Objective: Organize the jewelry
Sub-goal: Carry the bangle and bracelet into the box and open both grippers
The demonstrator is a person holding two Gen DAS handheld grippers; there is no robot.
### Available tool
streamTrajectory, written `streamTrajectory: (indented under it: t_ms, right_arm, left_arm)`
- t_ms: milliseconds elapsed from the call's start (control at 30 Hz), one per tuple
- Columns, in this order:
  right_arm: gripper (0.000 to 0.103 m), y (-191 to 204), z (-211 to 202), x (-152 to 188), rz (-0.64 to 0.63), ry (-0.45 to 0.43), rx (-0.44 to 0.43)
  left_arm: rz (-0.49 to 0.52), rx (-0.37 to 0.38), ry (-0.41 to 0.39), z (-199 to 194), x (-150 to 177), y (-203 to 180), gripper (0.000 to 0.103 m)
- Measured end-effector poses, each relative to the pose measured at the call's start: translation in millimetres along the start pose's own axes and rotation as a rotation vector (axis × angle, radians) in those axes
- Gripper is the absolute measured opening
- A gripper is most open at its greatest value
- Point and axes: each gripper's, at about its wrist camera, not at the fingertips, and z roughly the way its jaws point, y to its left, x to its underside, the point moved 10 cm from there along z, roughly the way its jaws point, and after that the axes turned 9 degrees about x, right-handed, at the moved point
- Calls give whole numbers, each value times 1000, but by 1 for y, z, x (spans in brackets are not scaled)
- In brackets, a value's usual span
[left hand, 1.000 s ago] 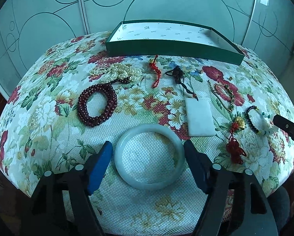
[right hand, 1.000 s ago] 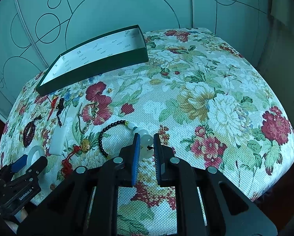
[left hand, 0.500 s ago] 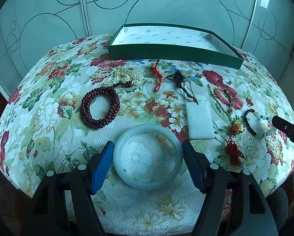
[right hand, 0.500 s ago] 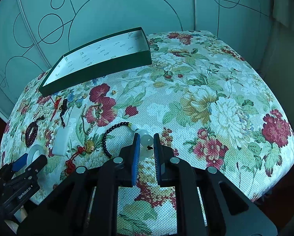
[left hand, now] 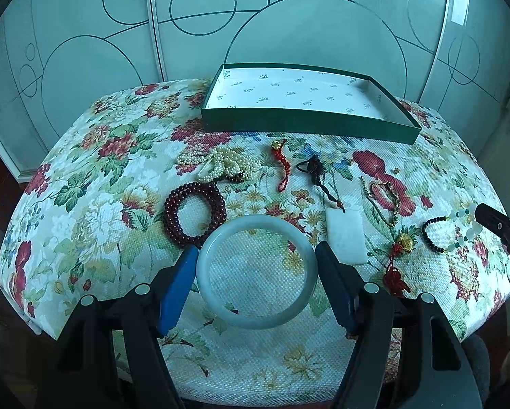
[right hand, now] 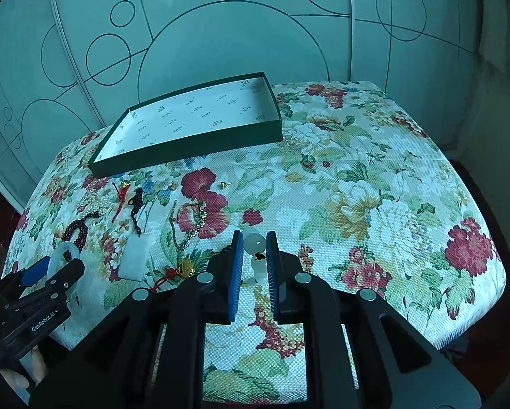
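Left wrist view: the left gripper [left hand: 256,271] clamps the jade bangle [left hand: 256,271]. The green box [left hand: 309,124] at the far edge is empty, with pearls [left hand: 217,165] and the red bead bracelet [left hand: 195,216] on the cloth.

Right wrist view: the right gripper [right hand: 255,255] pinches the pale beads of the black-and-white bracelet [right hand: 255,243]. Nothing is boxed yet.

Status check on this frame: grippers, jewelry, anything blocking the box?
Left gripper clamped on the jade bangle. Right gripper shut on the bead bracelet. Green box holds nothing; path to it open.
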Motion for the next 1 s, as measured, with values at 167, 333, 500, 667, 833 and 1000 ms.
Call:
streamTrajectory:
  t_ms: [167,333,500,667,833,1000]
  right_arm:
    - [14,5,-12,-14,-8,-33,-7]
    - [14,11,-26,-36,-12,-79,-26]
    - [14,22,-32,-67,-29,-132,-42]
    - [14,34,-20,-104,-36,-161,-56]
    - [14,43,0,-141,-30,-170,-65]
    - [14,50,25,-176,-17,-172,-70]
  left_arm:
    - [-2,19,-20,-9,-13,-1,70]
    - [21,27,-56,-19,-34,-6,70]
    - [41,37,-96,-23,-63,-10,70]
    - [45,43,-129,-17,-100,-10,70]
    - [47,41,-145,2,-142,-8,70]
    - [54,24,-157,32,-184,-6,70]
